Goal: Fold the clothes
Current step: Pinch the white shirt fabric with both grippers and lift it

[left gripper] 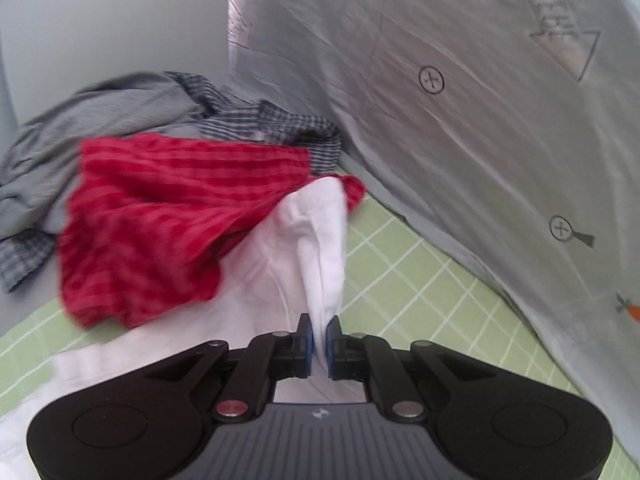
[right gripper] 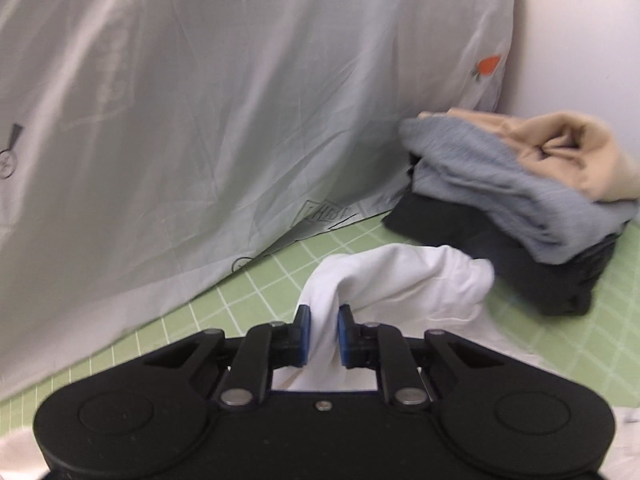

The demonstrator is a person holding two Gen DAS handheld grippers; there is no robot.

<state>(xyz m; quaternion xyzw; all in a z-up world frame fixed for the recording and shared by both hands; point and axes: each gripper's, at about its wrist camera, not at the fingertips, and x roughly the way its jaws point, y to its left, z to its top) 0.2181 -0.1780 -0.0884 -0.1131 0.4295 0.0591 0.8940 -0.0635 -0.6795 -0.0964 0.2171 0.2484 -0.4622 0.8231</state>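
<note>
My left gripper and right gripper each pinch the white garment; lifting could drag the red striped garment along.

The shirt lies on the checked mat. A heap of clothes sits behind it, partly on it. A folded stack sits near the hanging sheet

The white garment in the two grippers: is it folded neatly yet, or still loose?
Still loose. The white garment hangs bunched between the left gripper and right gripper, both pinching gathered cloth.
</note>
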